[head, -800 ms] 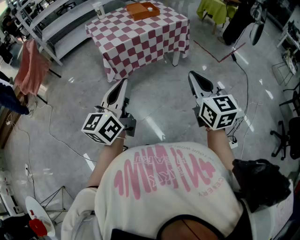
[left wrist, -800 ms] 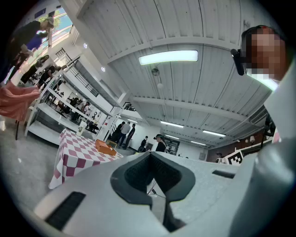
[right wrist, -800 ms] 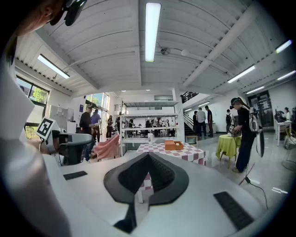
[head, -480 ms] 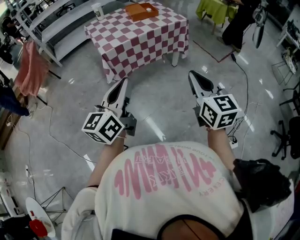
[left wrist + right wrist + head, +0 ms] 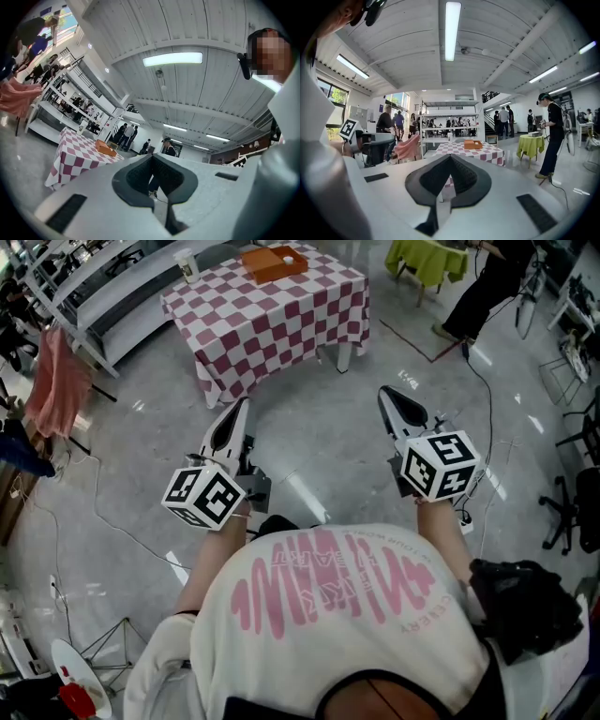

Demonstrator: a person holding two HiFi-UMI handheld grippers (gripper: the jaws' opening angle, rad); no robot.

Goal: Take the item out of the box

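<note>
Red-and-white checked cloth covers the table [image 5: 272,320], standing at 12 o'clock across open floor, well apart from both grippers. An orange box [image 5: 275,262] sits at the tabletop's far, 12 o'clock edge. A small white item [image 5: 286,256] lies inside it, too small to identify. A pale cup [image 5: 186,265] stands at the table's 10 o'clock corner.

Left gripper [image 5: 241,409]: jaws pressed together, nothing between them. Right gripper [image 5: 386,396]: jaws likewise closed, empty.

Step in hand, by my reading: the approach, with no reach begun. To do it well:
- Walk up square to the table's near edge, grippers level and aimed at the box.
- Spread one pair of jaws before reaching over the box wall, and come down on the item from above.
- Brace the box with the other gripper if it slides.
</note>
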